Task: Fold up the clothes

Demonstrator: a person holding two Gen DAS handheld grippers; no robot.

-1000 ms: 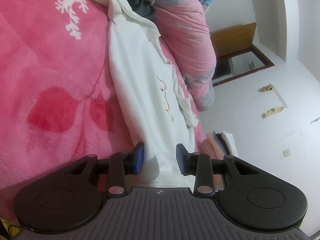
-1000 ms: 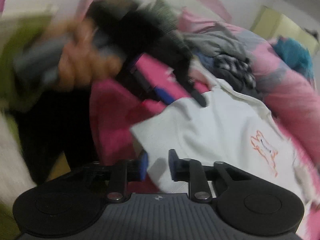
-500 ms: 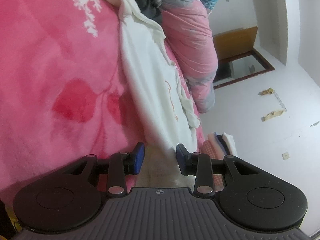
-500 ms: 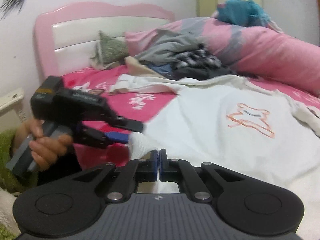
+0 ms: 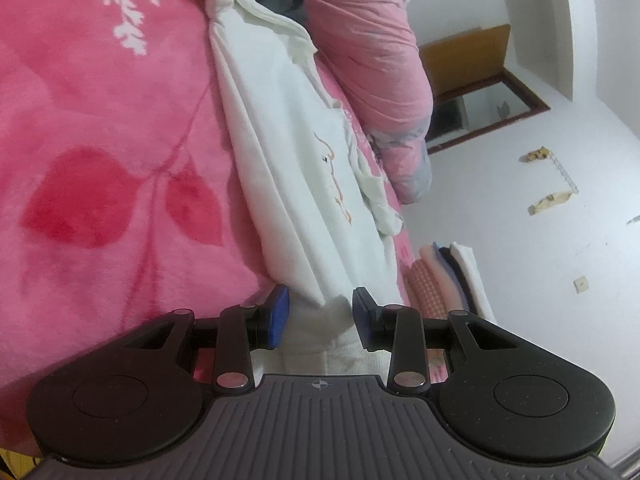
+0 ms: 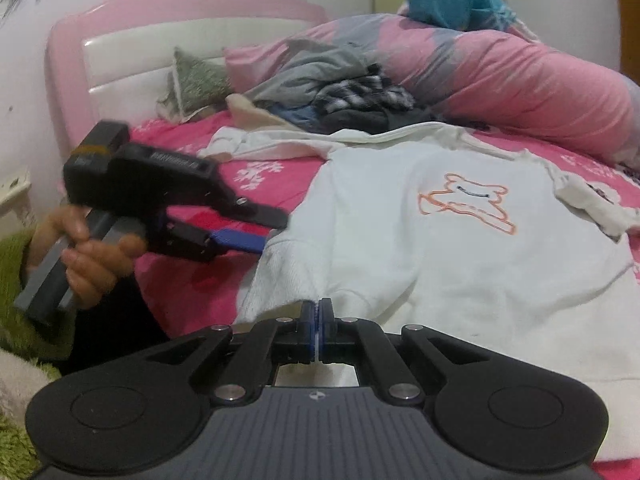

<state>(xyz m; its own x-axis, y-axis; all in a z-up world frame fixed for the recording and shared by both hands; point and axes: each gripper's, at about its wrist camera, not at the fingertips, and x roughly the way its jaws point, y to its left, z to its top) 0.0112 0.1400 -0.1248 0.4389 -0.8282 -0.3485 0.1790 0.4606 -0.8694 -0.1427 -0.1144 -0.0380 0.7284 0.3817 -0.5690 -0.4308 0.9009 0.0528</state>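
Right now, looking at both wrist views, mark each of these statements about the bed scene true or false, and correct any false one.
1. The right gripper is shut on the hem of the white sweatshirt. True.
2. The sweatshirt bears a blue star. False: an orange bear outline.
3. The left gripper has its jaws apart. True.
4. The blanket is green. False: pink with red leaves.
5. A pile of unfolded clothes lies near the headboard. True.
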